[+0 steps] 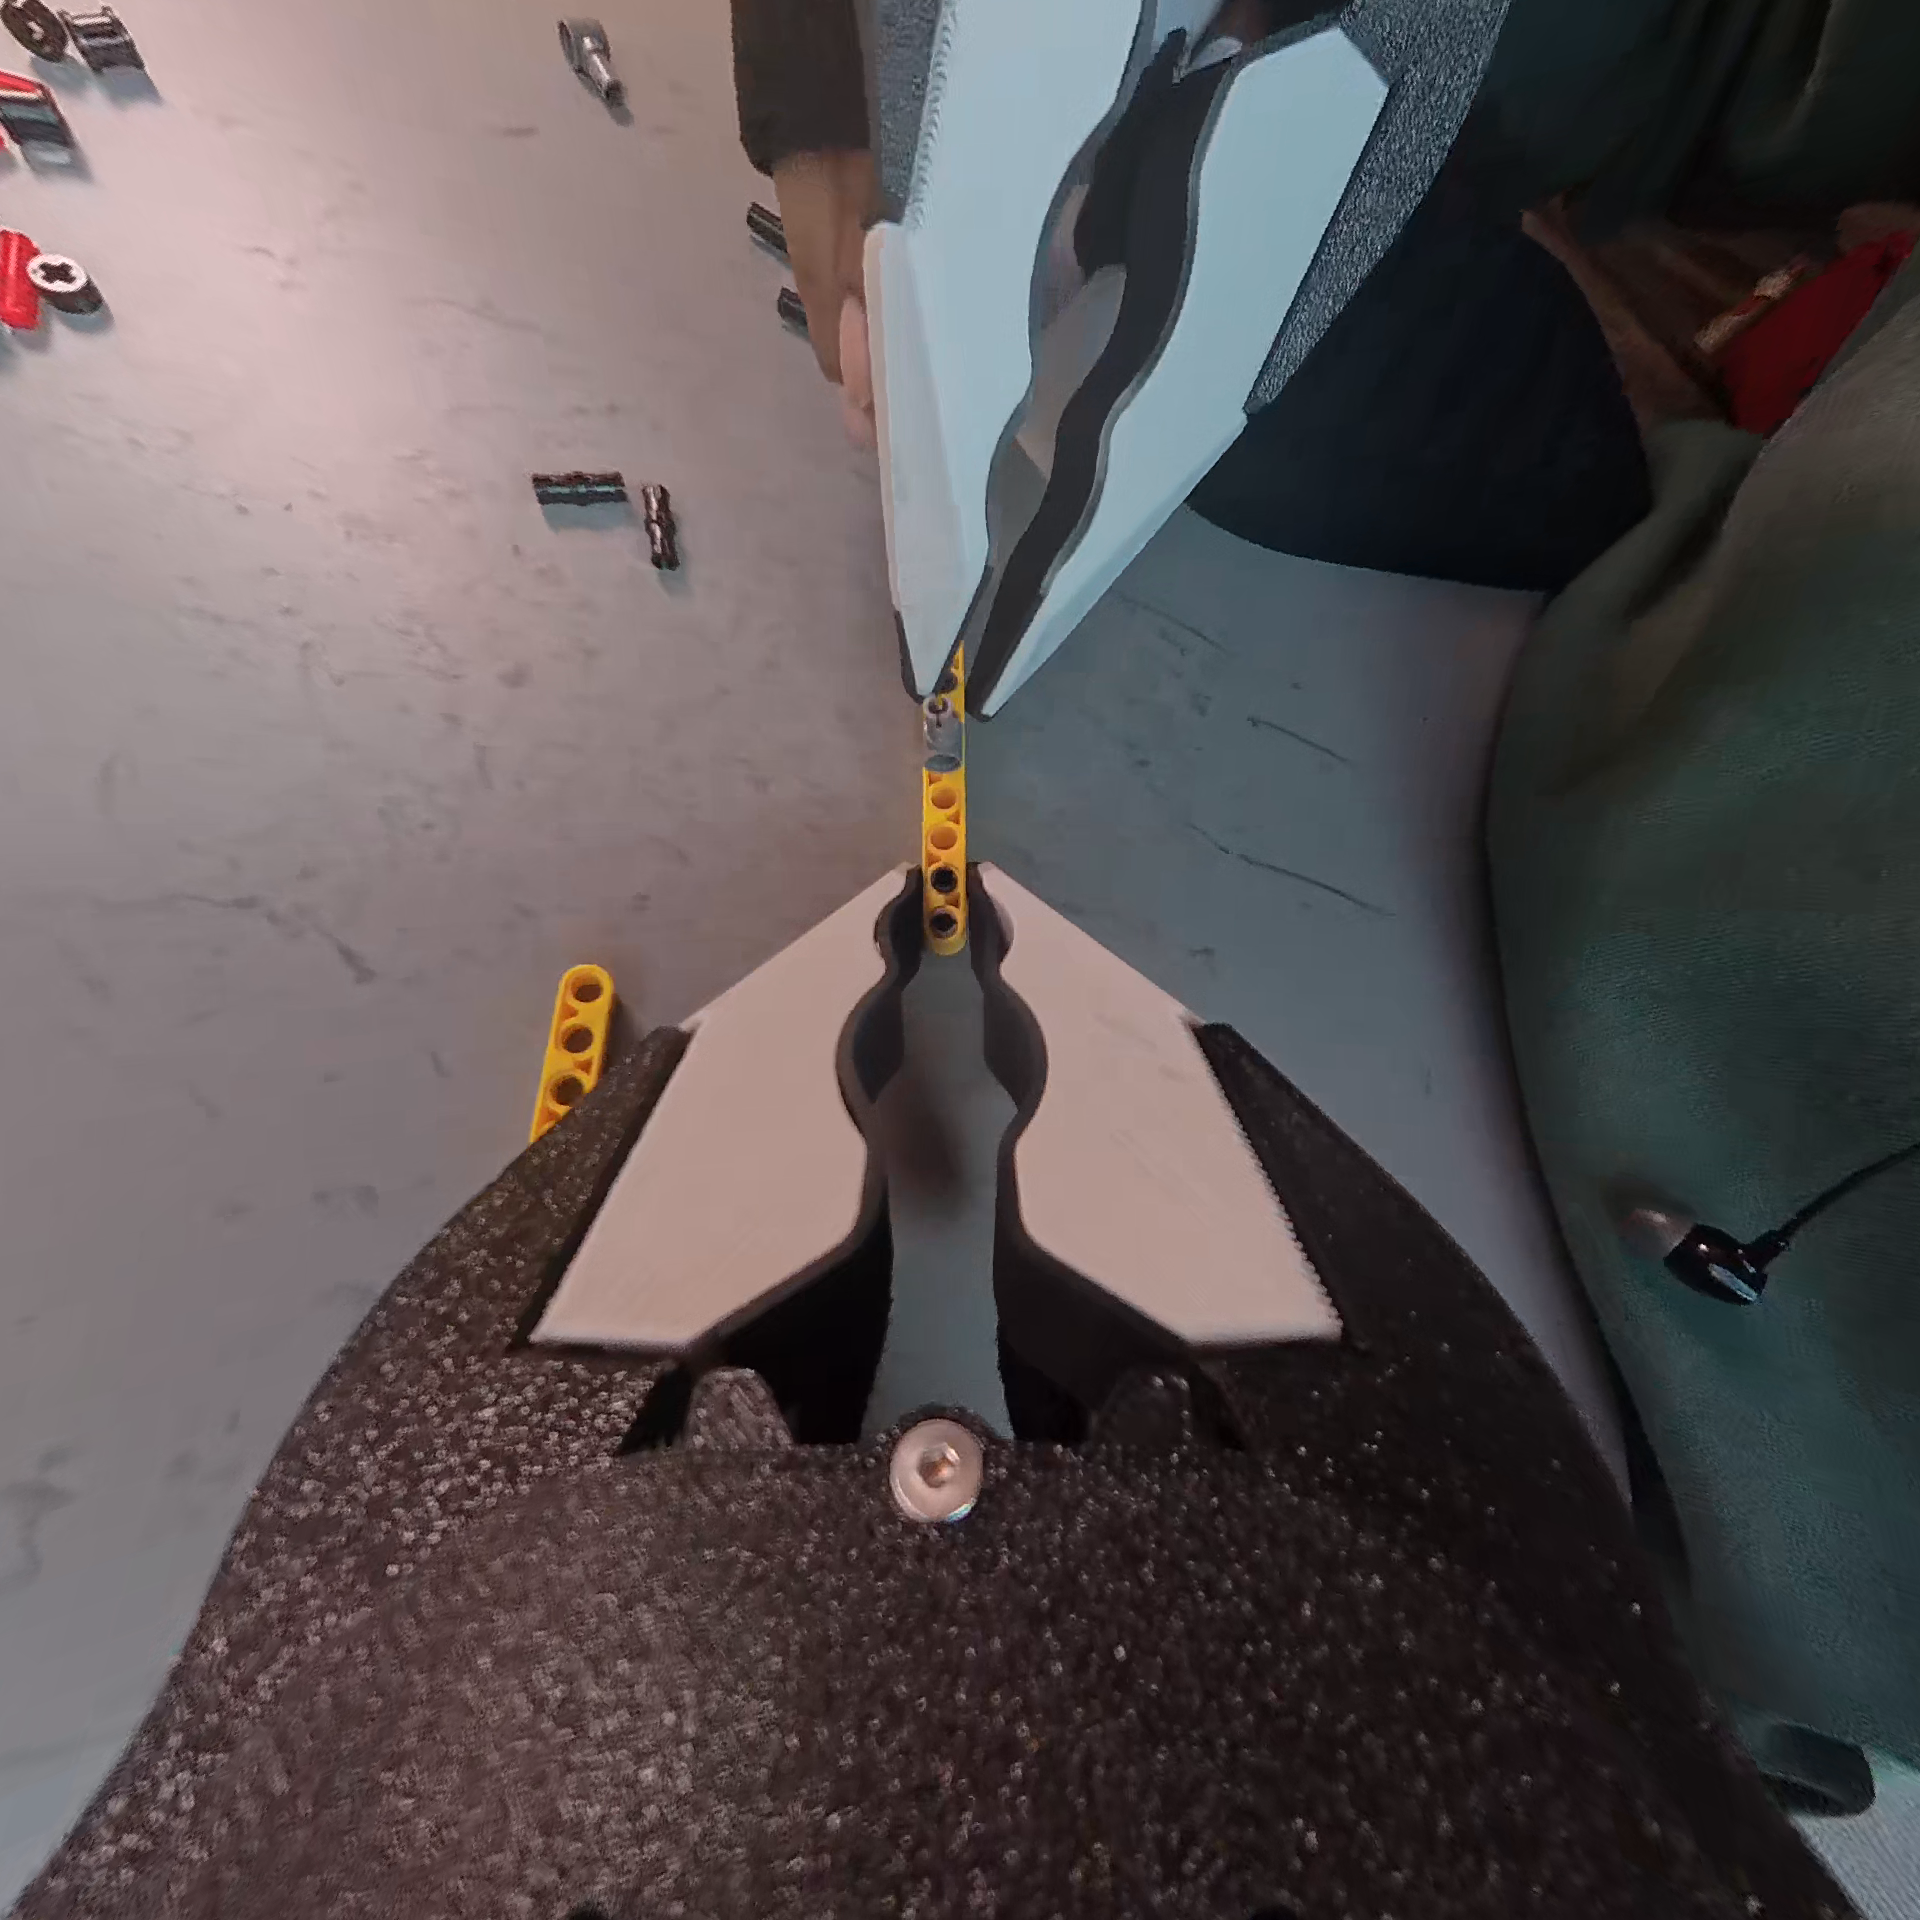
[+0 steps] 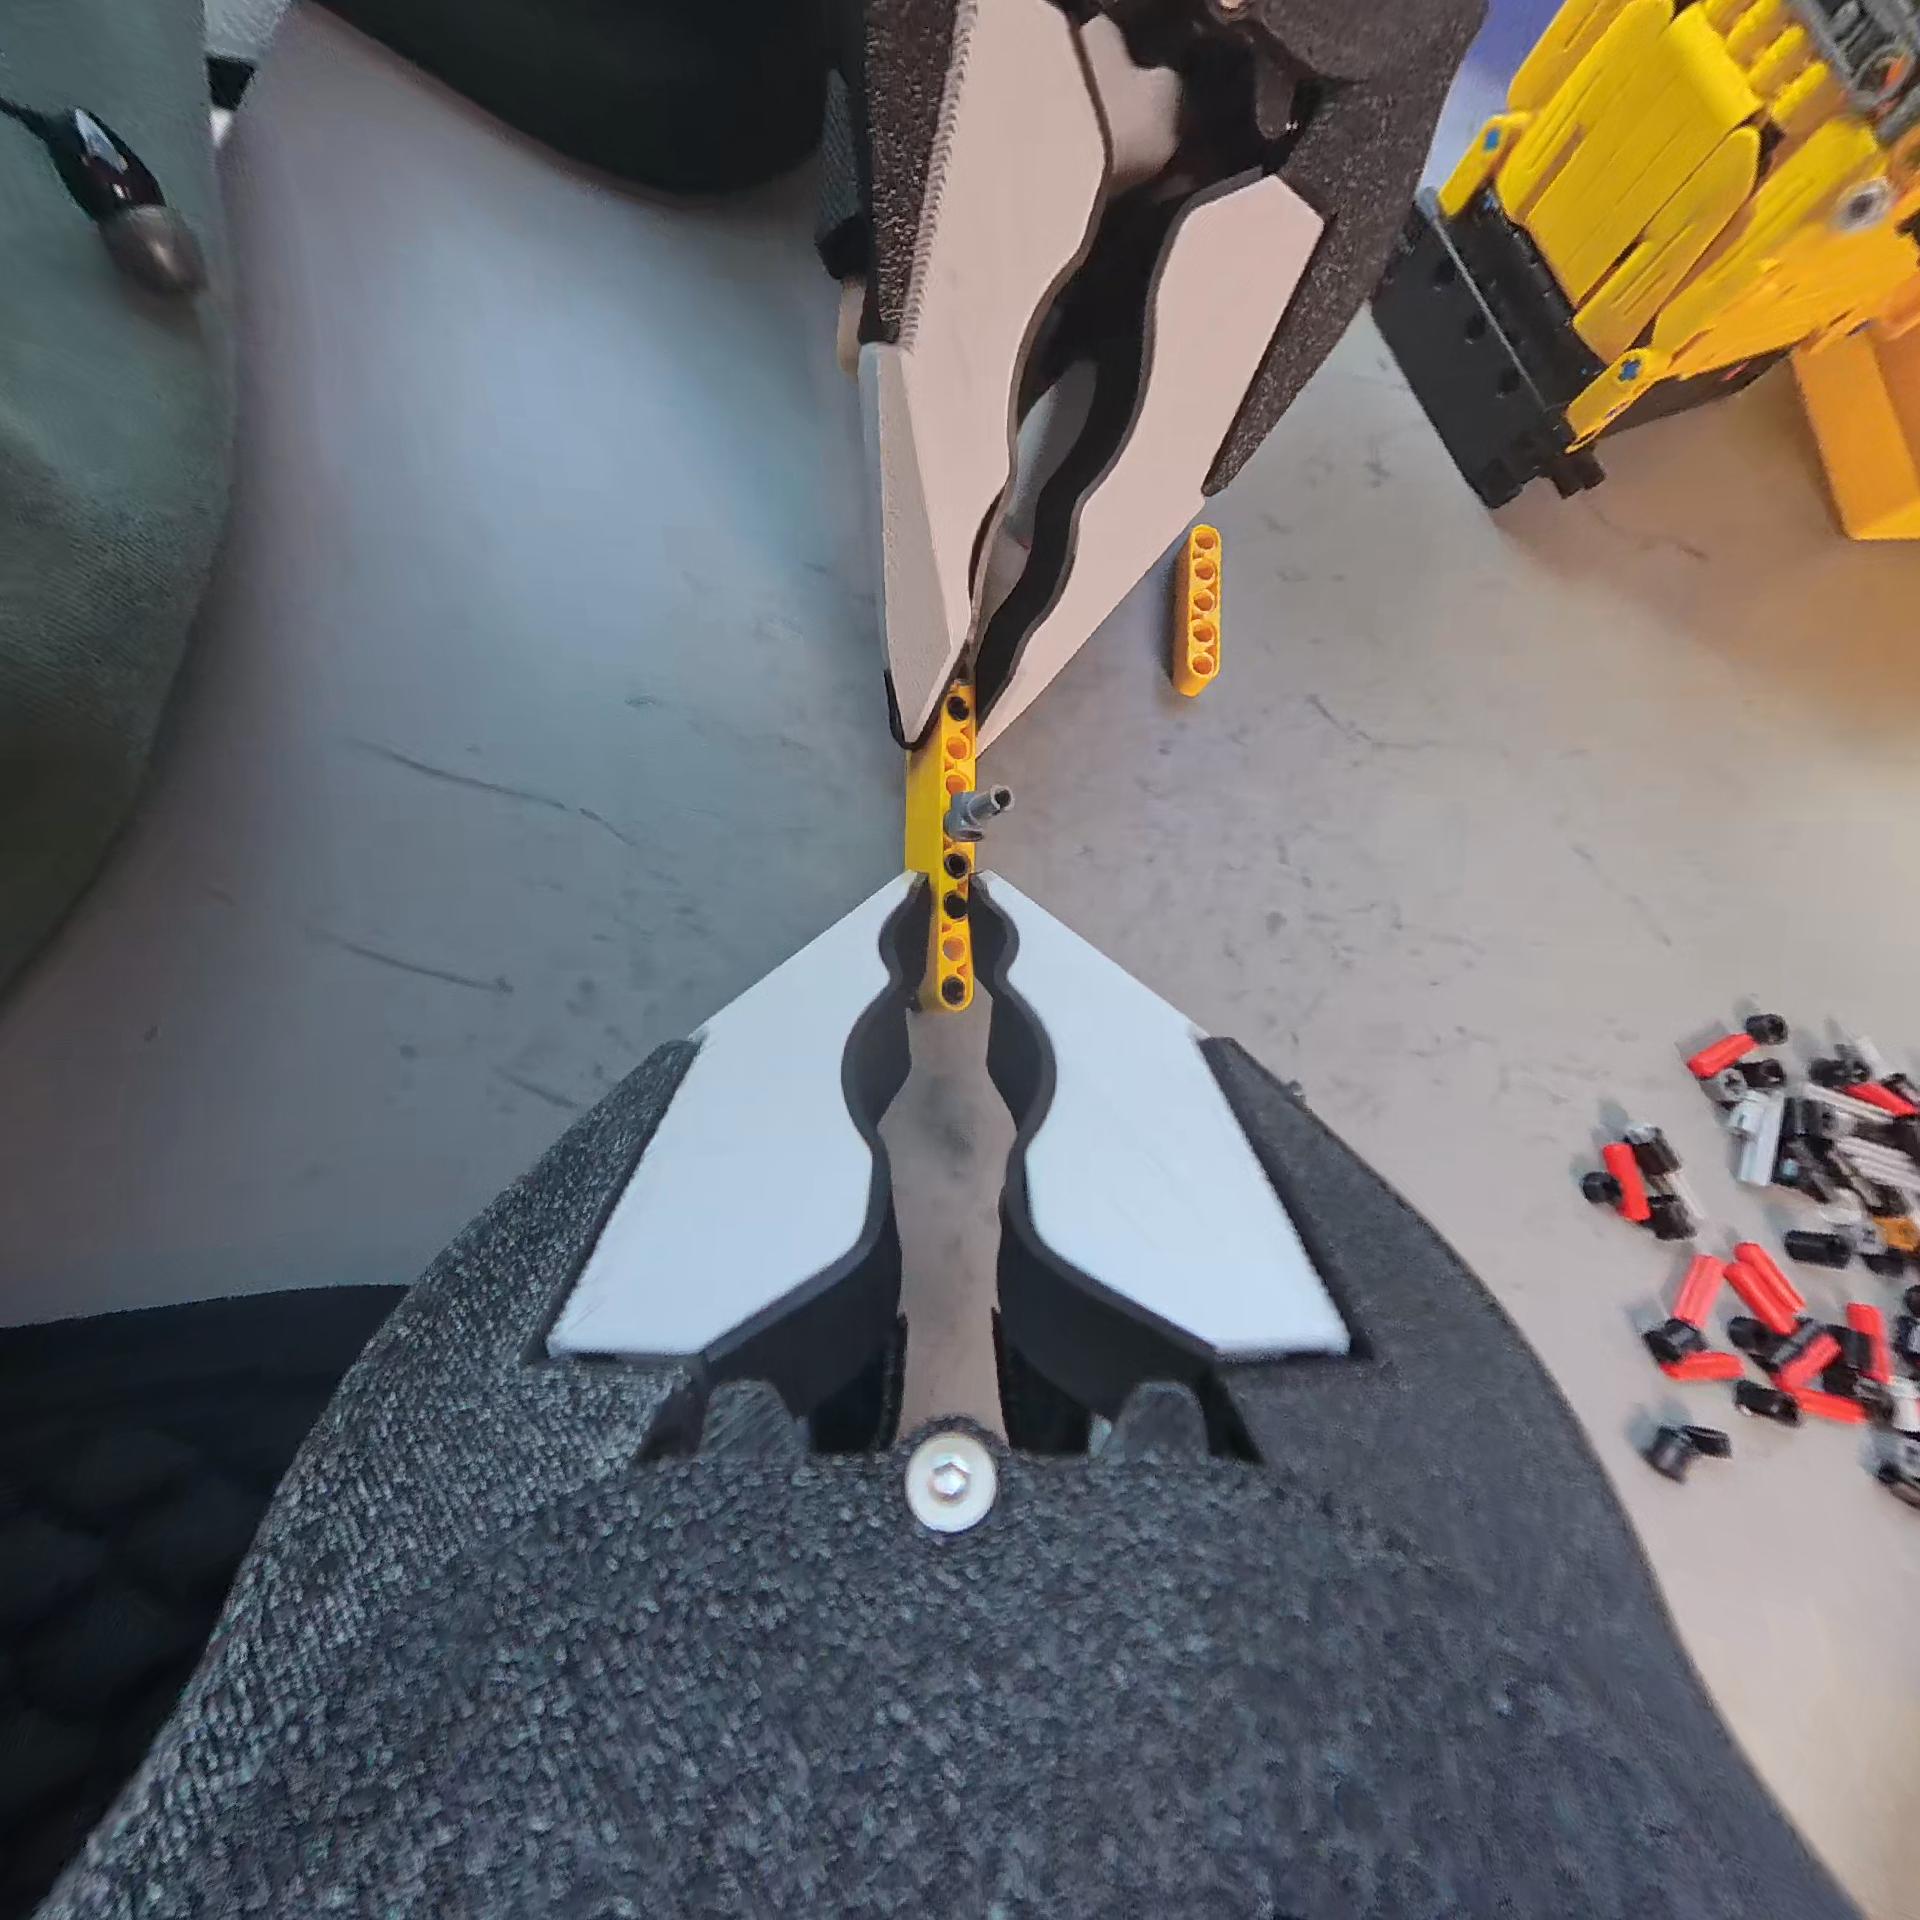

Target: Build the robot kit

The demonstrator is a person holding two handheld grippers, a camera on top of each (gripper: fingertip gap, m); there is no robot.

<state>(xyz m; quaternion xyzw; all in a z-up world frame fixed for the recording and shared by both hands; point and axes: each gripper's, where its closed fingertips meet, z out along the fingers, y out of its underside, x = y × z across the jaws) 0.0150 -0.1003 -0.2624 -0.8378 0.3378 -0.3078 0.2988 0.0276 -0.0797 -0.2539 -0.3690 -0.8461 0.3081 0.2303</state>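
At frame centre, the left gripper (image 1: 944, 873) and right gripper (image 2: 943, 883) each pinch closed on opposite ends of one yellow holed beam (image 2: 951, 831), a grey pin (image 2: 977, 810) already seated mid-beam.

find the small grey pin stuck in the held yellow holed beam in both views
Left wrist view: the small grey pin sits just above centre, under the far gripper's tips.
Right wrist view: it sits at centre, jutting right from the yellow holed beam.
Shared landmark: the loose yellow beam on the grey table.
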